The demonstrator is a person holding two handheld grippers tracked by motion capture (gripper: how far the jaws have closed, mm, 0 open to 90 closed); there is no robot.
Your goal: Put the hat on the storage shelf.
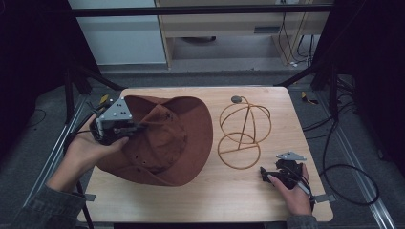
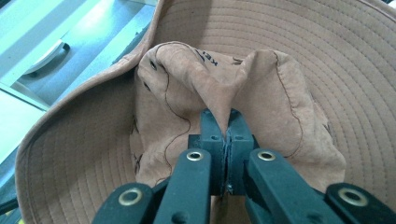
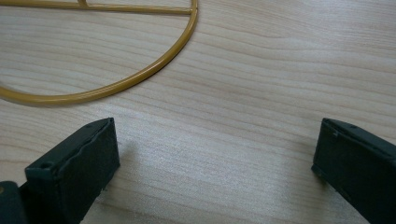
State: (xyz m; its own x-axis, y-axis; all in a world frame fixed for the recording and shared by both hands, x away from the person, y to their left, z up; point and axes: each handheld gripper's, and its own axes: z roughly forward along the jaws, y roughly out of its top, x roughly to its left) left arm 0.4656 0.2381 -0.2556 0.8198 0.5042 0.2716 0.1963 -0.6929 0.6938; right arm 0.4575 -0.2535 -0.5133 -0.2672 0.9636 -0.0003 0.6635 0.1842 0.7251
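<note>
A brown wide-brimmed hat (image 1: 167, 138) lies on the left half of the wooden table, its crown crumpled. My left gripper (image 1: 131, 128) comes in from the hat's left side and is shut on a fold of the crown. In the left gripper view the hat's cloth (image 2: 224, 88) is pinched between the two black jaws of the left gripper (image 2: 227, 122), with the stitched brim all around. A gold wire hat stand (image 1: 242, 131) rises at centre right. My right gripper (image 1: 265, 172) rests low near the front right, open, its fingertips (image 3: 88, 158) wide apart over bare wood just short of the stand's base ring (image 3: 140, 77).
The wooden table (image 1: 229, 195) ends close in front of both hands. Metal rails run along the left and right sides. Black cables (image 1: 344, 171) loop on the floor to the right. A cabinet stands beyond the far edge.
</note>
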